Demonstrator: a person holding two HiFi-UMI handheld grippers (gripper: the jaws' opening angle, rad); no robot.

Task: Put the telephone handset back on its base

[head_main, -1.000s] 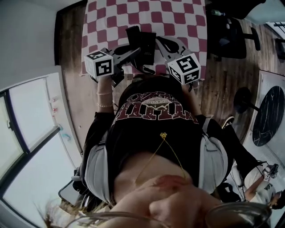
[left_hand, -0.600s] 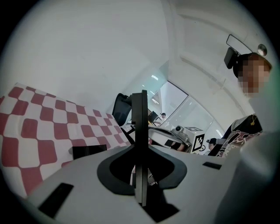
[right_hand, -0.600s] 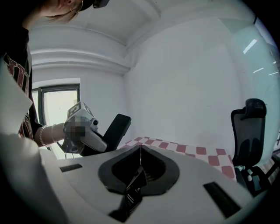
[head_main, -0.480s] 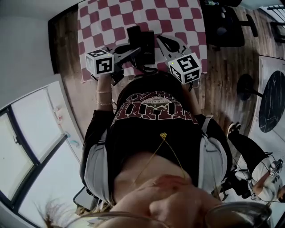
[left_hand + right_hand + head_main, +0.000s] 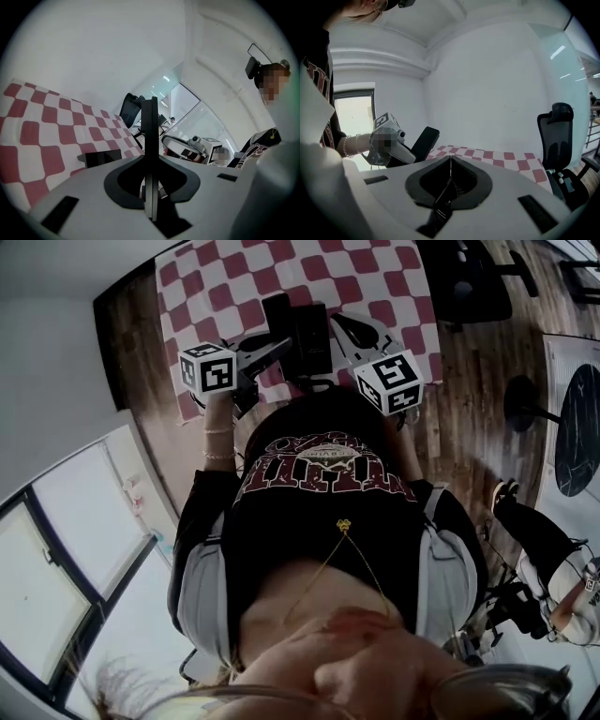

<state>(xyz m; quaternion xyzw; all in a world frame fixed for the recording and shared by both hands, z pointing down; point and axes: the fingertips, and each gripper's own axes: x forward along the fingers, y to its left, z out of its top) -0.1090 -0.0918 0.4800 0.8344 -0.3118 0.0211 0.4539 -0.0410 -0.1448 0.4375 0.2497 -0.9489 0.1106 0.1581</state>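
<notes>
At the near edge of the table (image 5: 234, 282), which is covered by a red-and-white checked cloth, you hold both grippers close in front of your body, one to each side of a dark blocky telephone (image 5: 314, 334) resting on the cloth. From the head view, handset and base cannot be told apart, nor whether the handset is seated.

Your left gripper (image 5: 150, 110): jaws pressed flat together, seen edge-on, with nothing between them. It points across the cloth, with the telephone off to its left.

Your right gripper (image 5: 450, 164): jaws closed to a thin seam, also empty. It faces a white wall, with the far end of the cloth beyond it and a black office chair (image 5: 555, 136) to its right.

No view shows either gripper touching the telephone.
</notes>
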